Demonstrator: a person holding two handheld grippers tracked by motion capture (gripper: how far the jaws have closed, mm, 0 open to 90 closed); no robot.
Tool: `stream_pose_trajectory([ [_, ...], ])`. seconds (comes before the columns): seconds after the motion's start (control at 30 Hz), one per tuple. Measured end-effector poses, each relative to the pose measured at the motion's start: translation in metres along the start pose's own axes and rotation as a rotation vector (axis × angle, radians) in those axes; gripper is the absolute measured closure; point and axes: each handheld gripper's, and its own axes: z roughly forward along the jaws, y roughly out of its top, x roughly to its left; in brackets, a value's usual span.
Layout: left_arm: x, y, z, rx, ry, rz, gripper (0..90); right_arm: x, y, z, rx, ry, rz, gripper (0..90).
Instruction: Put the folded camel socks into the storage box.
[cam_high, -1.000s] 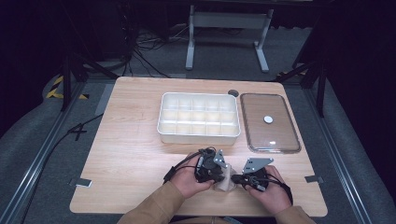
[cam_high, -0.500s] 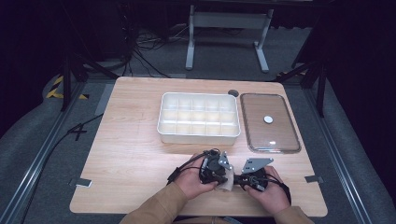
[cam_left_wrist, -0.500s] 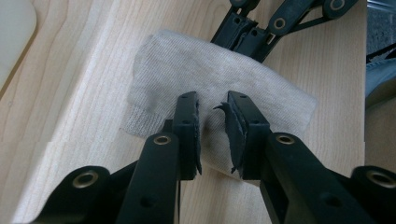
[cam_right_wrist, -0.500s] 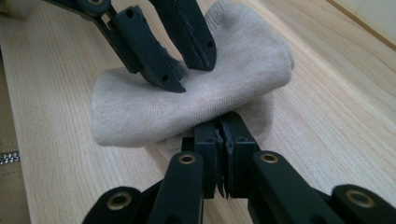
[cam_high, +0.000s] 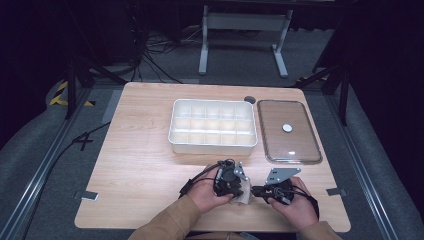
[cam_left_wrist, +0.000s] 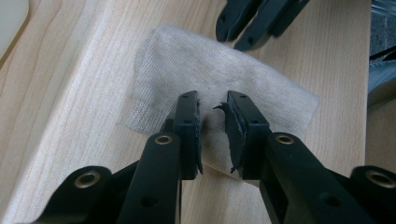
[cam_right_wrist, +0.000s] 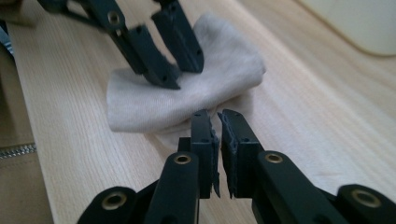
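Beige ribbed cloth (cam_left_wrist: 215, 88), folded and a little stained, lies on the wooden table (cam_high: 140, 165) near the person's edge, in front of the white tray (cam_high: 212, 125). Left gripper (cam_left_wrist: 213, 109) stands over its middle, jaws narrow, nothing pinched. Right gripper (cam_right_wrist: 215, 123), jaws narrow and just opening, sits at its edge, free.

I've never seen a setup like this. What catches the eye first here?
Two hand-held grippers meet over a small folded beige cloth at the table's near edge: the left gripper with a small gap between its jaws above the cloth, the right gripper at its edge. Farther back sit a white compartment tray and, right of it, a clear lid.
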Motion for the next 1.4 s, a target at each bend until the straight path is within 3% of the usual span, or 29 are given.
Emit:
stream_pose_trajectory([
  [0.2,-0.001,0.001,0.0,0.008,0.005,-0.007,74.6,0.004,0.01,-0.01,-0.07,-0.018,-0.017,83.5],
  [0.37,-0.002,0.002,0.001,0.003,0.012,-0.003,74.6,0.009,0.018,-0.009,-0.112,0.003,-0.029,82.1],
  [0.7,-0.001,-0.001,-0.001,0.002,0.014,-0.015,73.8,0.007,0.014,0.005,-0.051,0.041,-0.054,70.8],
  [1.0,0.0,-0.002,0.0,-0.002,0.009,-0.004,73.0,0.002,0.006,0.014,0.015,0.055,-0.061,70.5],
  [1.4,-0.001,-0.005,0.001,-0.001,0.011,-0.03,73.0,0.004,0.004,0.019,0.085,0.045,-0.084,70.5],
])
